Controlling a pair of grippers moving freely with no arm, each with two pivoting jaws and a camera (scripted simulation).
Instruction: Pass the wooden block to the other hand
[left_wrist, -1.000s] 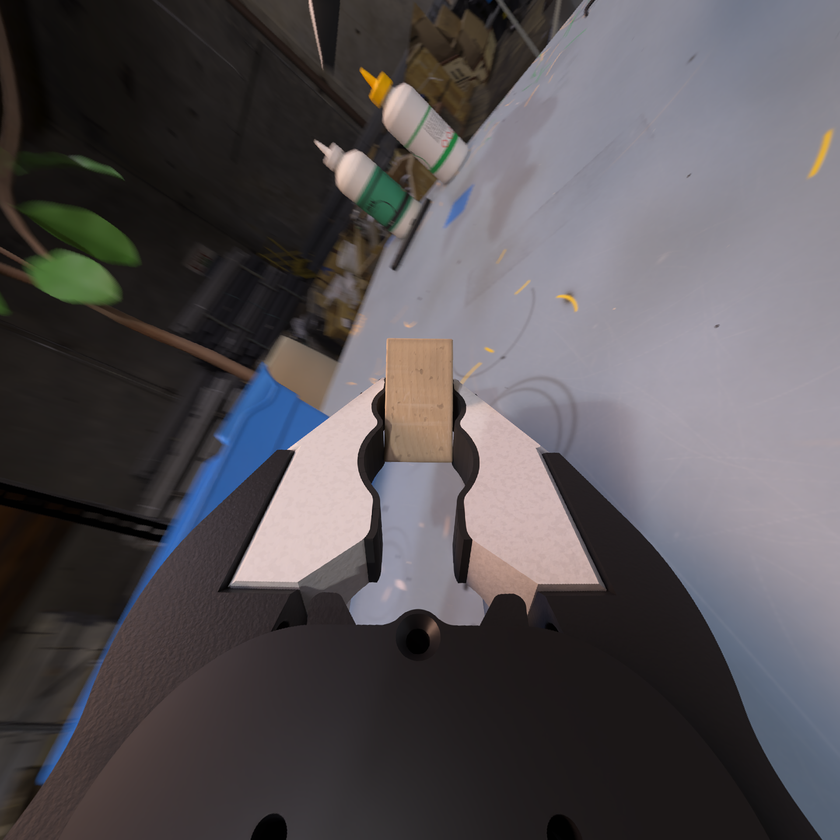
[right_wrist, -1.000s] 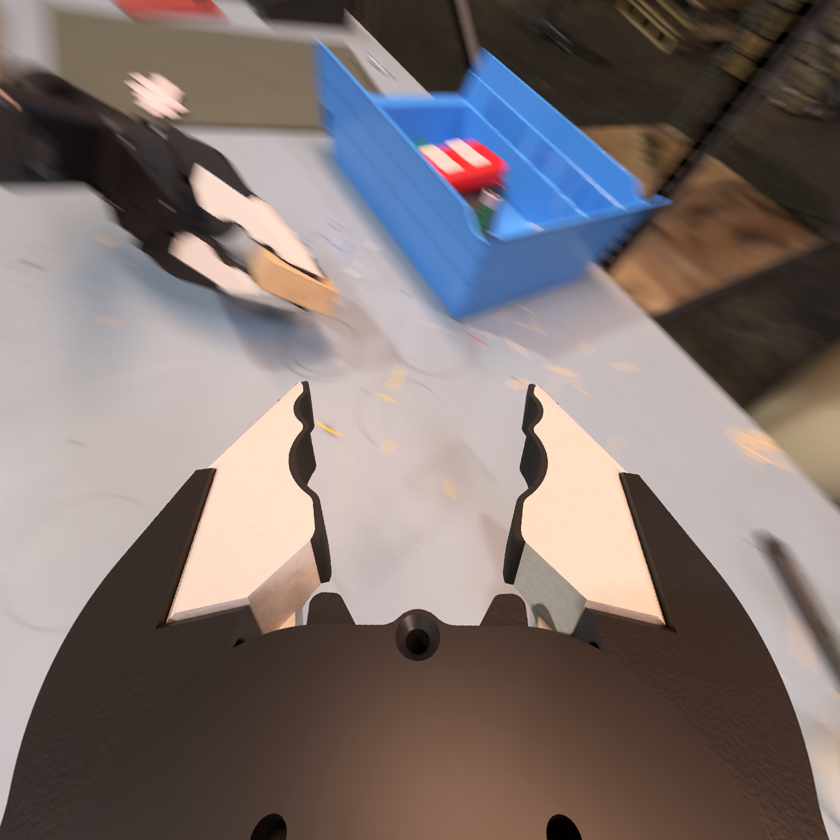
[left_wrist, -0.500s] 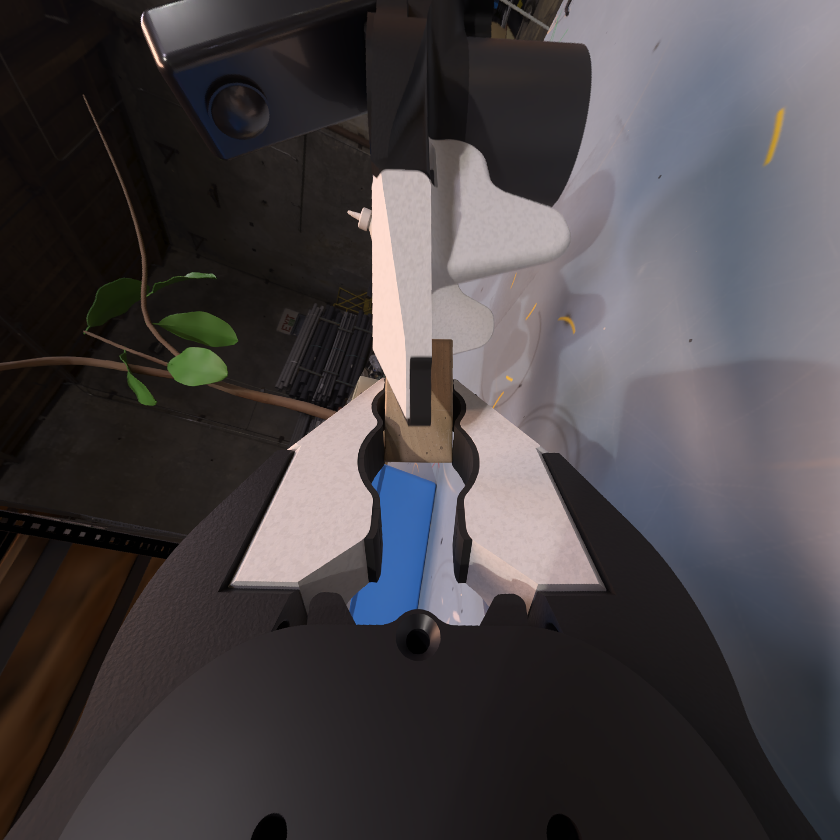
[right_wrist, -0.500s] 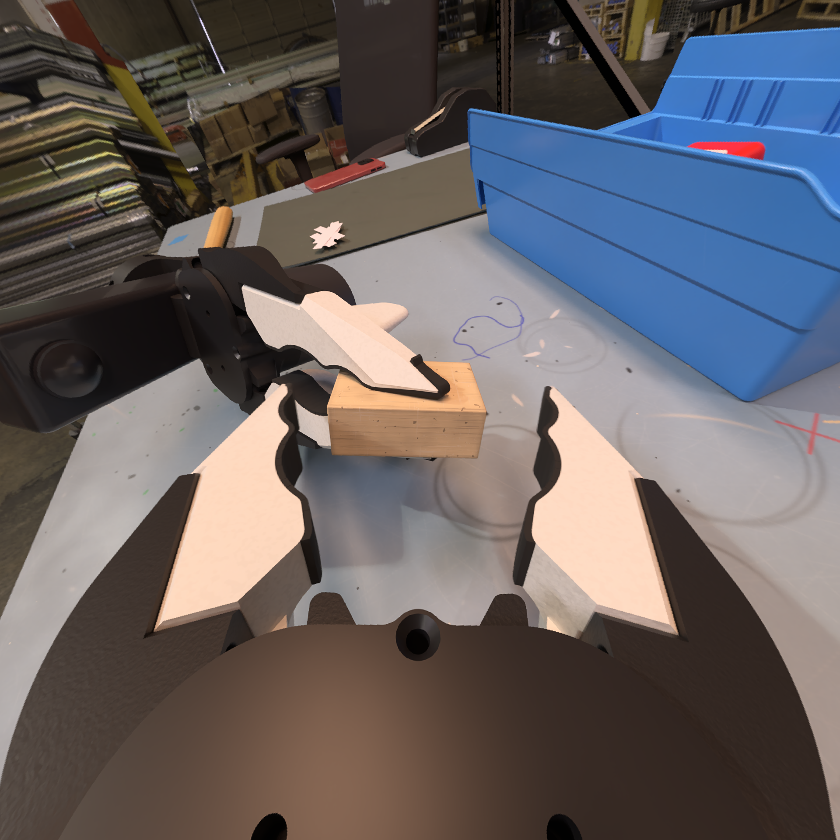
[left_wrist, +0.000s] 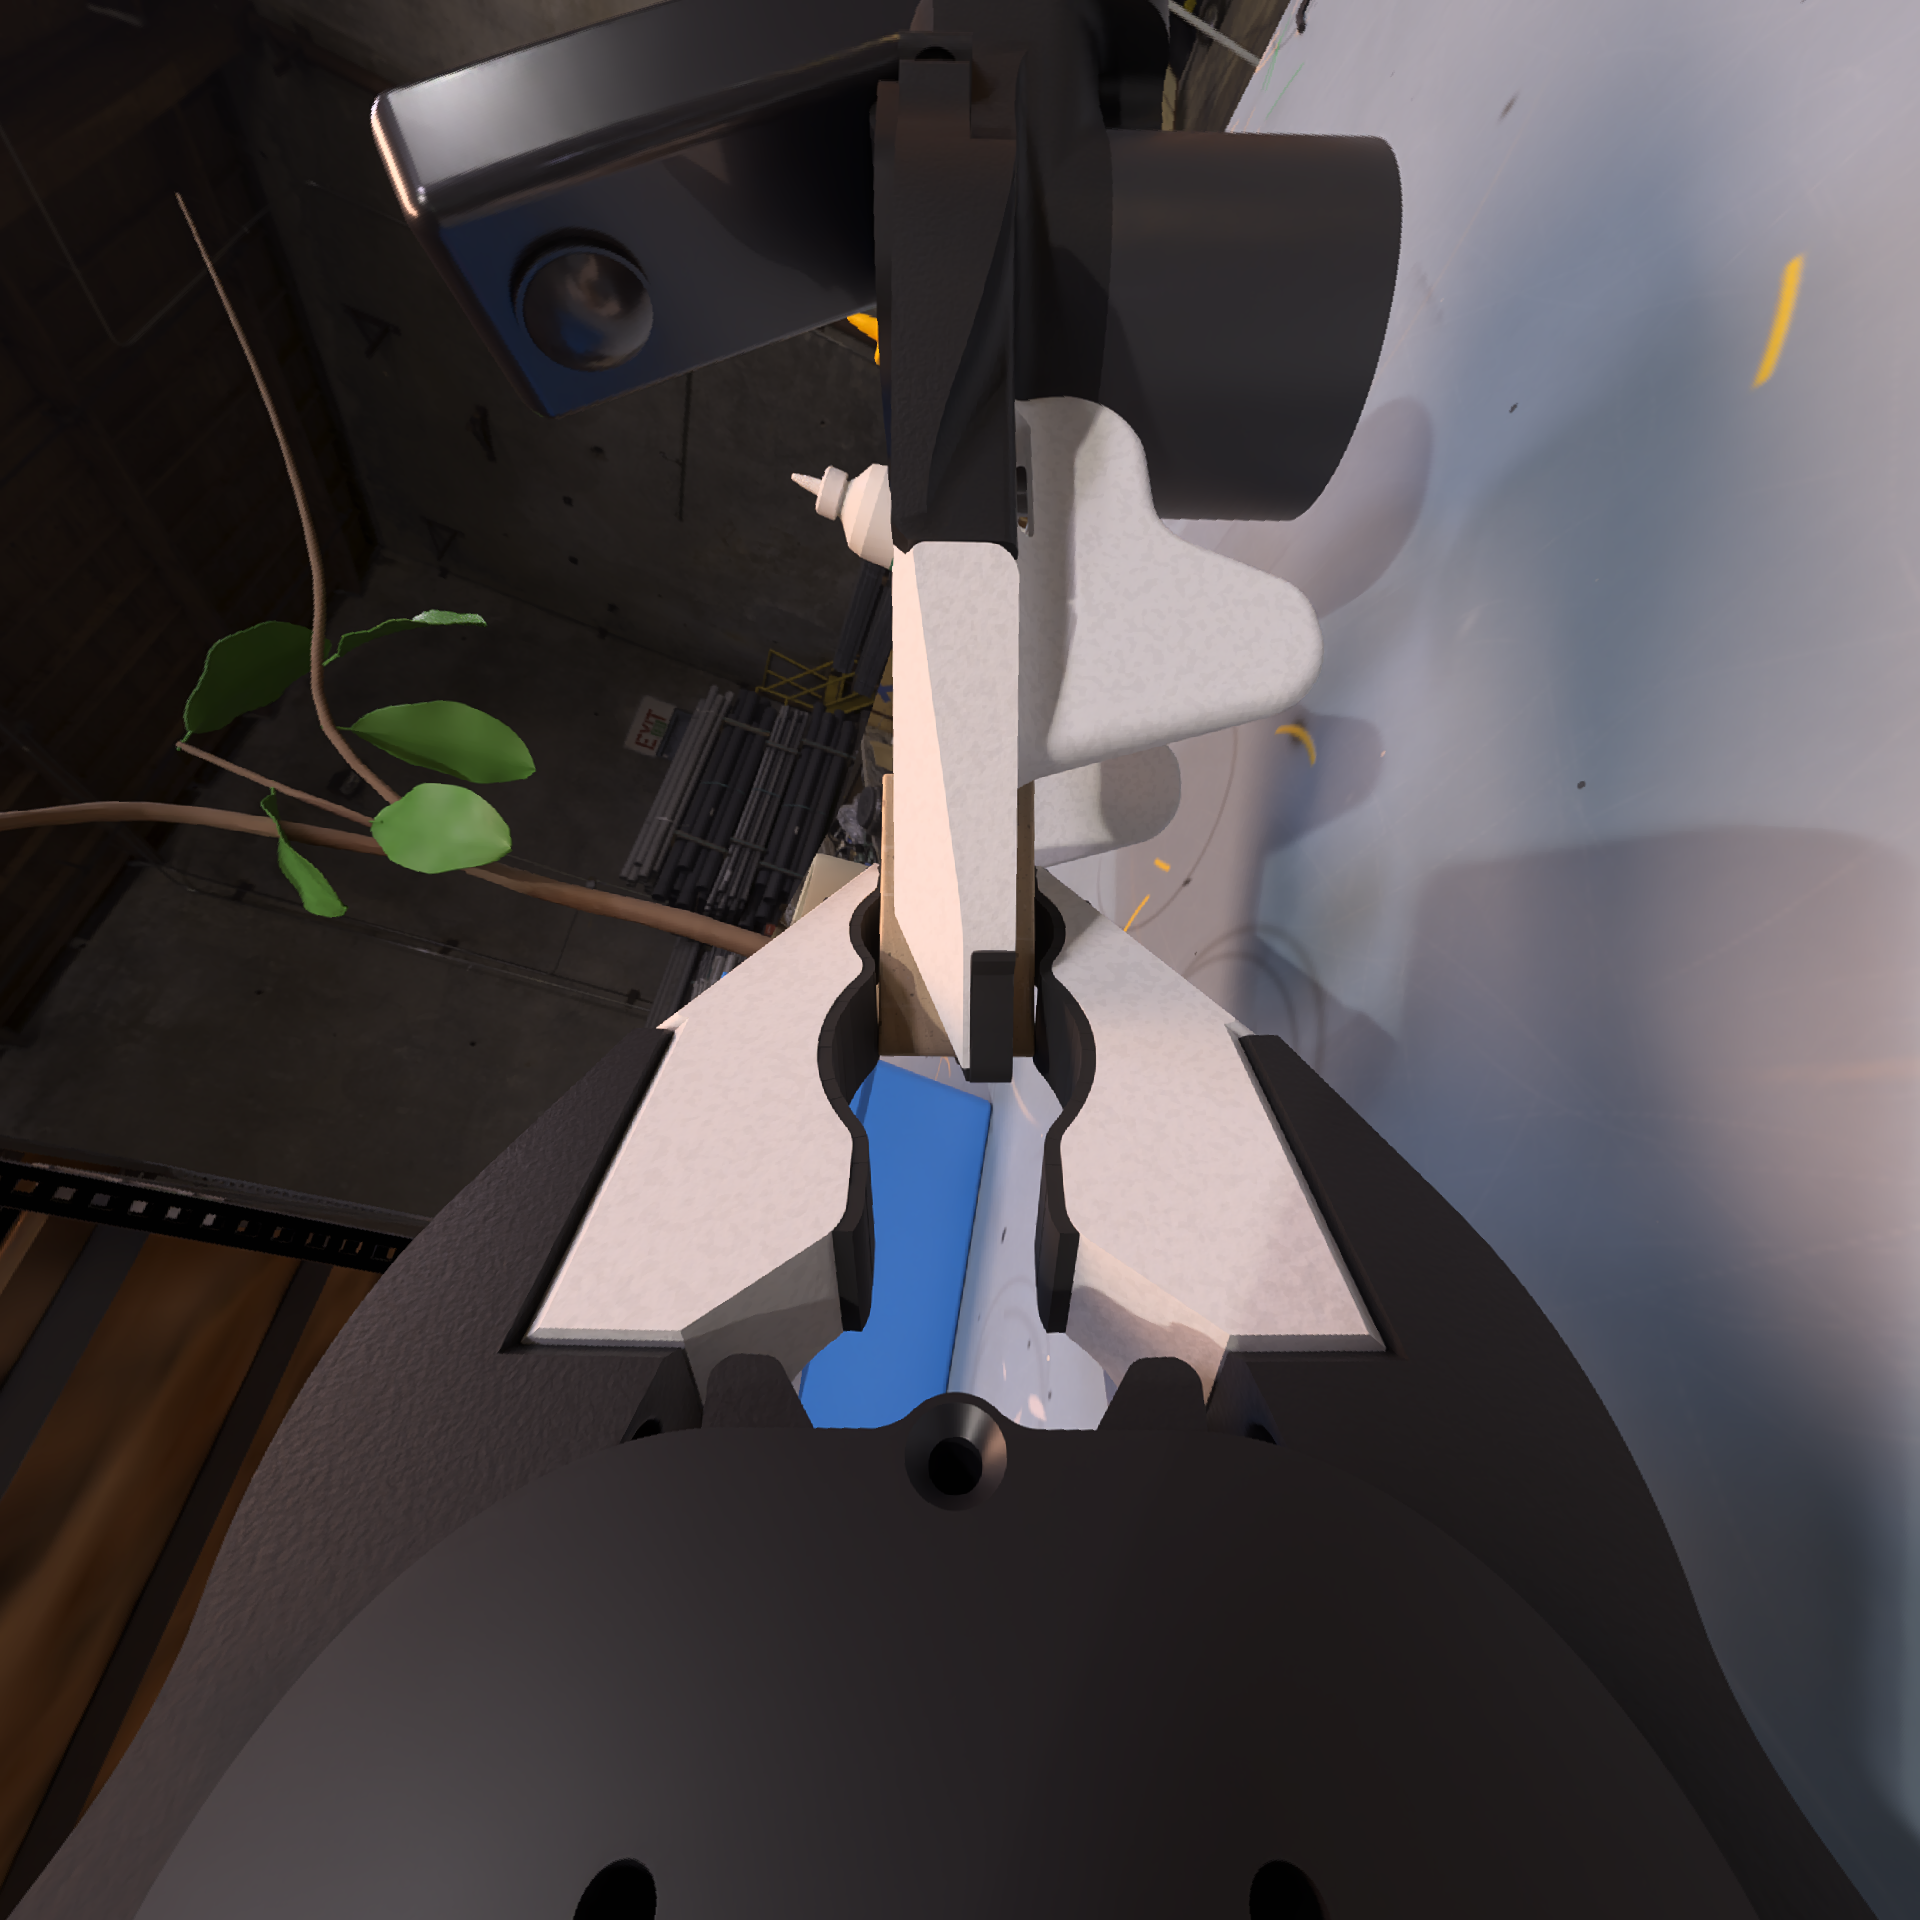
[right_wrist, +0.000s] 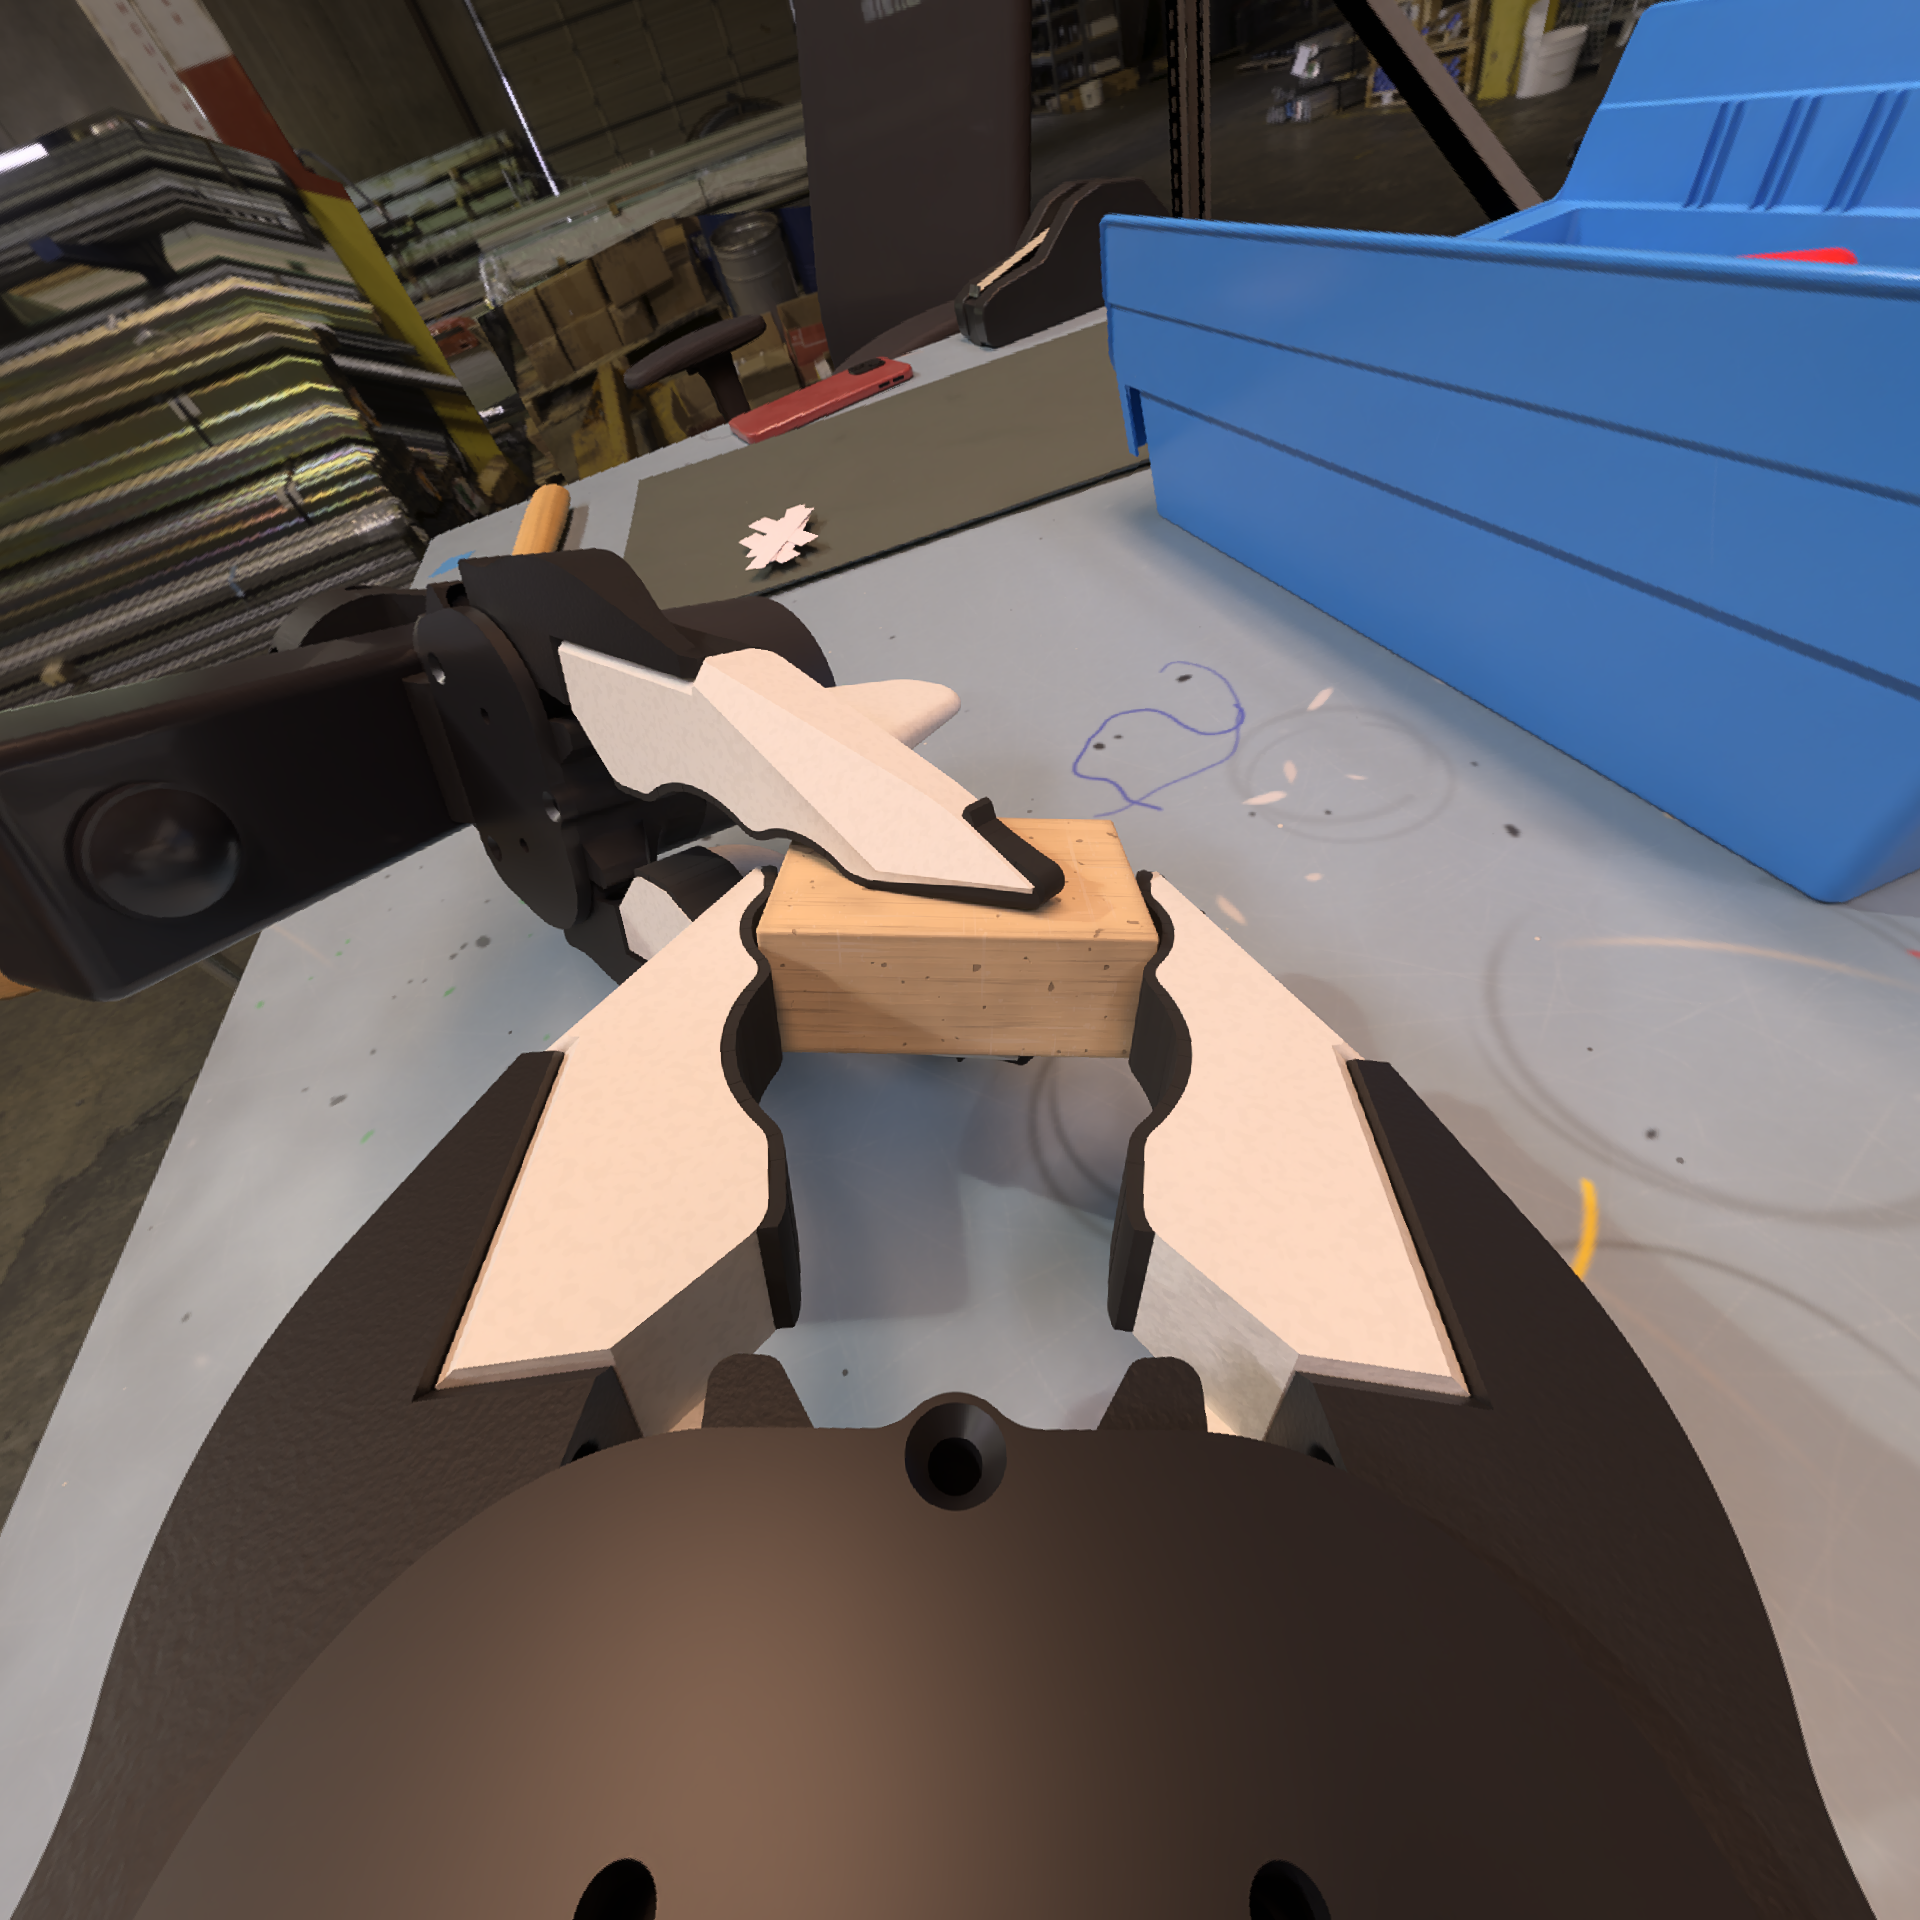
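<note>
Right now the wooden block hangs above the grey table, pinched top and bottom by the left gripper, whose narrow grip leaves both ends free. The right gripper has its fingers pressed against those ends, apparently clamped too, so the handover looks midway. Nearby sit a blue bin and a red phone; nothing blocks withdrawal.

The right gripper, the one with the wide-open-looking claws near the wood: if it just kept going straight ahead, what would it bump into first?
Probably the wooden block, already between the right gripper fingertips. The left gripper clamps it from behind, so that comes next.
</note>
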